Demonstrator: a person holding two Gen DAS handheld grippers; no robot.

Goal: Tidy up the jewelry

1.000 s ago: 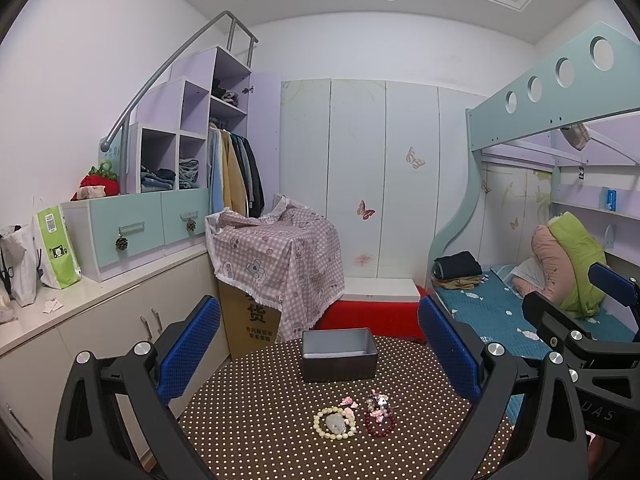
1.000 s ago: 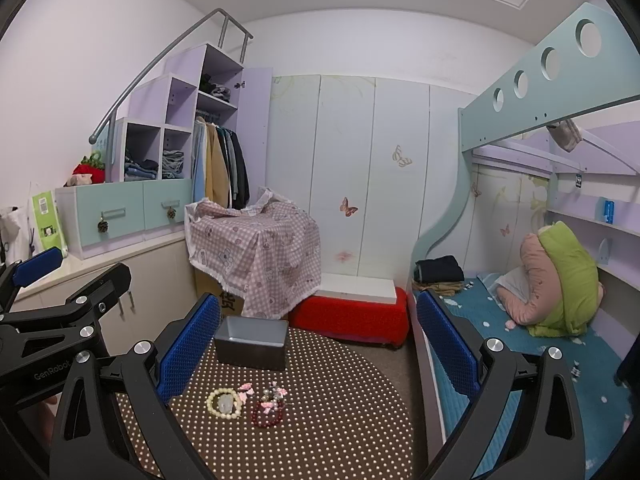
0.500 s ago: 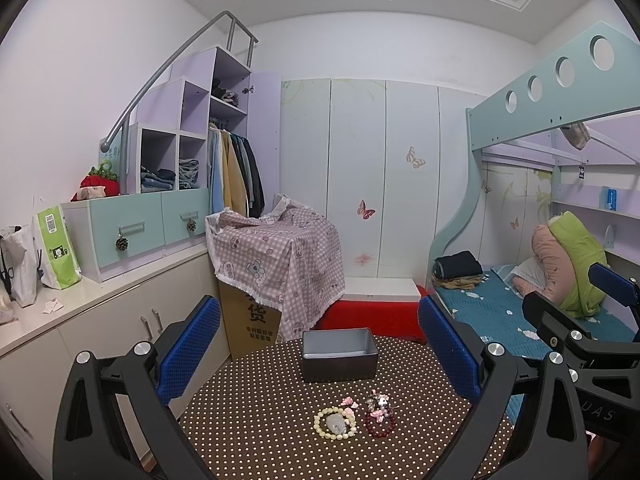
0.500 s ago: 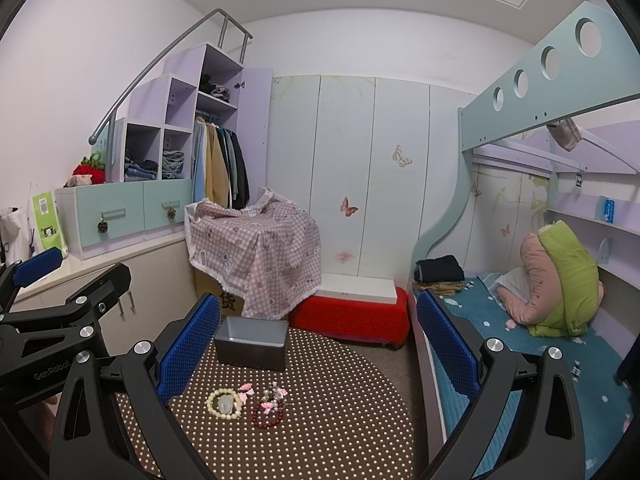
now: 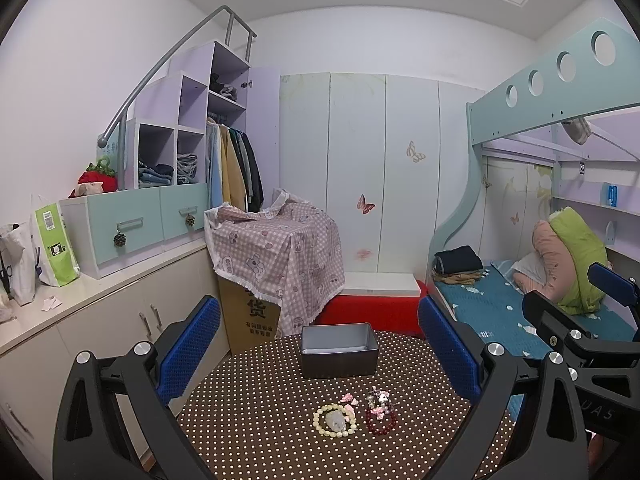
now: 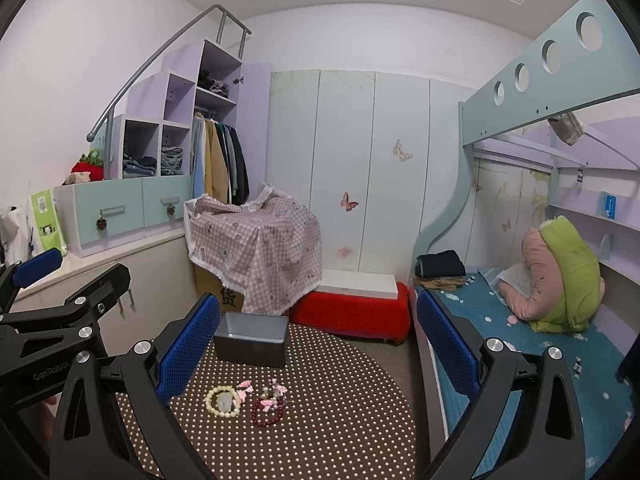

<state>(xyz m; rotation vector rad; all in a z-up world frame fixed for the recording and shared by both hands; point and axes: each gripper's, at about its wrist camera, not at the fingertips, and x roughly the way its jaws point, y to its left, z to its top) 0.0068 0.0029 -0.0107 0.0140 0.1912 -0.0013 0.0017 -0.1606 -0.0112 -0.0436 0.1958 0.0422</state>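
Observation:
On a round brown polka-dot table lie a cream bead bracelet, a dark red bead bracelet and small pink hair clips. Behind them stands an open grey metal box. My left gripper hangs open above the table, the jewelry between and below its blue pads. My right gripper is open too, with the jewelry low at its left. Neither holds anything.
A carton under a pink checked cloth and a red bench stand beyond the table. White cabinets with a counter run along the left. A bunk bed with a blue sheet fills the right.

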